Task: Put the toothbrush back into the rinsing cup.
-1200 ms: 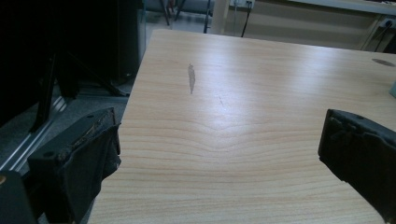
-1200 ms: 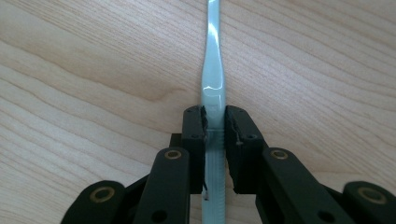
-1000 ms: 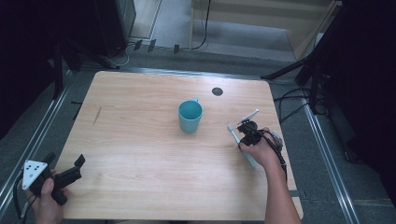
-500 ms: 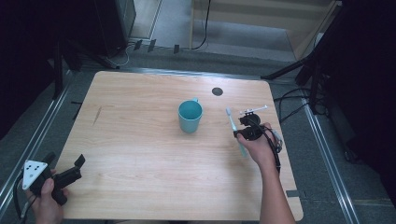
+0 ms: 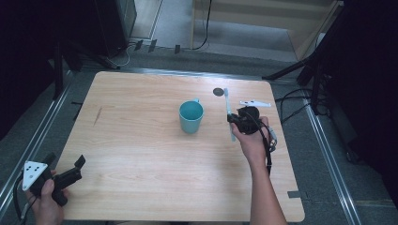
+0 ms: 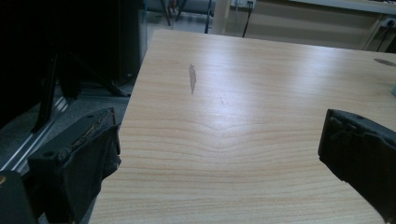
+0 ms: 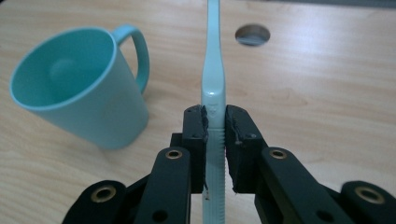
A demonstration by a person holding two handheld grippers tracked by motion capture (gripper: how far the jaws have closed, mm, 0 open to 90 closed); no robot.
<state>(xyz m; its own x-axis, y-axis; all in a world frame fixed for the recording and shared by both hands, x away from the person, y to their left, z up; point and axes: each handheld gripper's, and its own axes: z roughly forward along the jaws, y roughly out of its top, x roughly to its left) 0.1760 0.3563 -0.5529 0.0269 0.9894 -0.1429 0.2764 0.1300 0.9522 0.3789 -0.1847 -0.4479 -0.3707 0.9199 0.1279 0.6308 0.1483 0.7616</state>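
Note:
A teal mug (image 5: 191, 116) (image 7: 79, 84) stands upright and empty near the middle of the wooden table (image 5: 141, 154). To its right my right gripper (image 5: 233, 119) (image 7: 215, 122) hangs above the table, shut on a pale toothbrush (image 5: 228, 112) (image 7: 214, 70). The jaws pinch its ribbed handle and the rest of the brush points away toward the table's far edge. My left gripper (image 5: 63, 169) rests at the near left corner of the table, open, with bare wood between its jaws.
A round cable hole (image 5: 218, 92) (image 7: 252, 34) sits in the table behind the toothbrush. A dark streak (image 5: 97, 116) (image 6: 192, 78) marks the wood at the left. Cables and stand legs lie on the floor beyond the table.
My right gripper has risen and moved away from me toward the far edge with the toothbrush, which has swung from slanted to pointing straight away. The left gripper has stayed still.

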